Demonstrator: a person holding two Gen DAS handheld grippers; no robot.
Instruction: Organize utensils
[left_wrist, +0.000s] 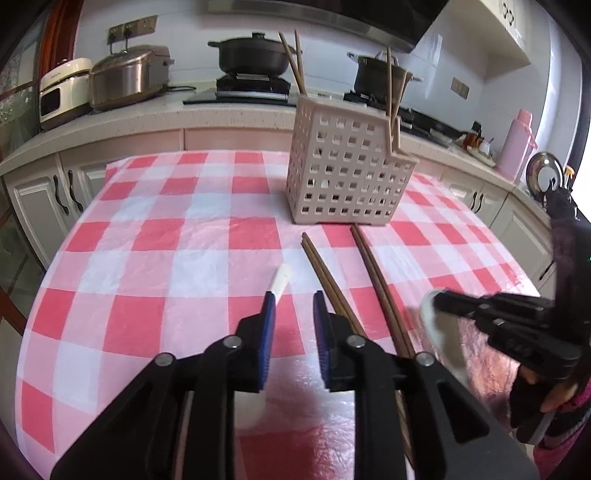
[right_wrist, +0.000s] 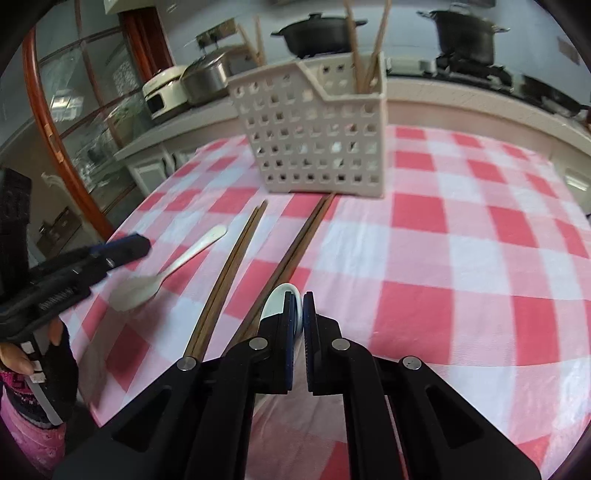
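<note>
- The table in front of you is covered with a red-and-white checked cloth, and all the utensils sit on it.
- The perforated basket stands upright at the far side of the cloth. A few upright chopsticks lean out of its top, some in a rear corner and some in the narrow side pocket.
- Your left gripper hangs low over the cloth, angled downward. There is a clear gap between its blue pads, so it is released and nothing is pressed between them.
- Your right gripper is also angled down at the near edge of the table. Its pads are drawn almost together — clenched.
- Two pairs of chopsticks lie flat, well apart from each other. The left pair stops short of the basket, and the right pair reaches its foot.
- The white spoon lies on the cloth left of both pairs. Its handle pokes out just past your left gripper's left fingertip, and its bowl is under the fingers.
- The second spoon rests against the left side of your right gripper's tip — I cannot tell whether the pads actually pinch it.
</note>
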